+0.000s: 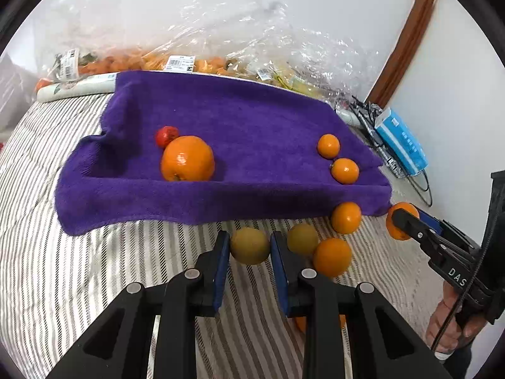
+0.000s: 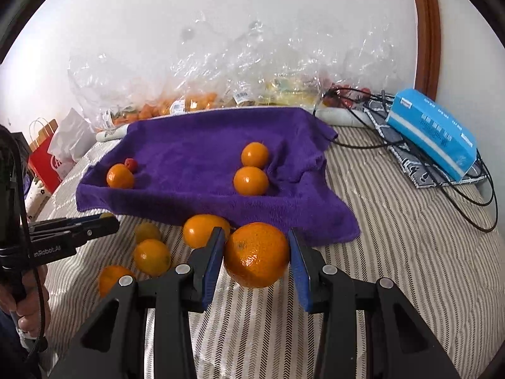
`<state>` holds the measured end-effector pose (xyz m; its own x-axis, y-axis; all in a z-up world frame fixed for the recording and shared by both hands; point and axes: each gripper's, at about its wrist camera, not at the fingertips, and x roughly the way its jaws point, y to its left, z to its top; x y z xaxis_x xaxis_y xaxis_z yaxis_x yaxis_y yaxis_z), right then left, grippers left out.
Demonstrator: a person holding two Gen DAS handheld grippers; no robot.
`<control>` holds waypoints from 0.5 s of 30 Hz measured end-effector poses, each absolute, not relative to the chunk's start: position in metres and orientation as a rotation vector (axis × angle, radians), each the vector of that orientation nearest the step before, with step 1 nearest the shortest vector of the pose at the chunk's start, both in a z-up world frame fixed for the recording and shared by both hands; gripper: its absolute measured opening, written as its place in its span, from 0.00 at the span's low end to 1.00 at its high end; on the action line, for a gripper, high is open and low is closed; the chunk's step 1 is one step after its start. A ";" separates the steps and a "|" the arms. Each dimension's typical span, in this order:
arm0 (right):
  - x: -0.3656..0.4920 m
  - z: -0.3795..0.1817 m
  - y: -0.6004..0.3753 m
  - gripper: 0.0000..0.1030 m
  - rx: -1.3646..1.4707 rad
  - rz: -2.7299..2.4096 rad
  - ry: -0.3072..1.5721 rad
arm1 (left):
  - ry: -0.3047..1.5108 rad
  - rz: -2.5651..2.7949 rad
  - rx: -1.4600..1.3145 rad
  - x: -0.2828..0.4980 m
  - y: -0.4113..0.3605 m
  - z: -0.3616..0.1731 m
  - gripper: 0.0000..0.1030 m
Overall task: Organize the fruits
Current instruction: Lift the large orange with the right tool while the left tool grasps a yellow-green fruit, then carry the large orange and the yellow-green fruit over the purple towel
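My left tool (image 1: 249,246) pinches a yellow-green fruit (image 1: 249,245); my right tool (image 2: 257,255) pinches a big orange (image 2: 256,254). Loose oranges (image 2: 151,256) crowd the bed (image 2: 394,268) by the purple towel's (image 2: 195,151) front edge.

Bright, even indoor light with soft shadows beneath fruit on the purple towel (image 1: 240,126), glare on plastic bags (image 2: 221,63) behind it, fisheye bending and dark vignette beyond.

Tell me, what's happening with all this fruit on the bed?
A person is sorting fruit with a hand-held gripper in each hand. The left gripper has a yellowish fruit between its fingers, and the right gripper brackets a big orange. Four fruits already sit on the purple towel; several more wait on the striped bedcover.
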<state>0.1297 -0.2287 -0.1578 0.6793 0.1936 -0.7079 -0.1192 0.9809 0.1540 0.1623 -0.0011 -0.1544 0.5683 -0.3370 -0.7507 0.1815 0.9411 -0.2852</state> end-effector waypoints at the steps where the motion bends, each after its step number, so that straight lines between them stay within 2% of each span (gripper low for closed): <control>1: 0.129 -0.154 -0.228 0.39 0.093 0.172 0.797 | 0.911 -0.306 -0.194 0.159 0.002 -0.150 0.24; 15: 0.142 -0.115 -0.224 0.39 0.110 0.148 0.723 | 0.823 -0.201 -0.207 0.161 0.038 -0.105 0.24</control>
<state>0.1421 -0.2238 -0.1149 0.7403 0.1725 -0.6498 -0.0968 0.9838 0.1509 0.1606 0.0380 -0.1053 0.6630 -0.2563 -0.7034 0.0964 0.9610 -0.2593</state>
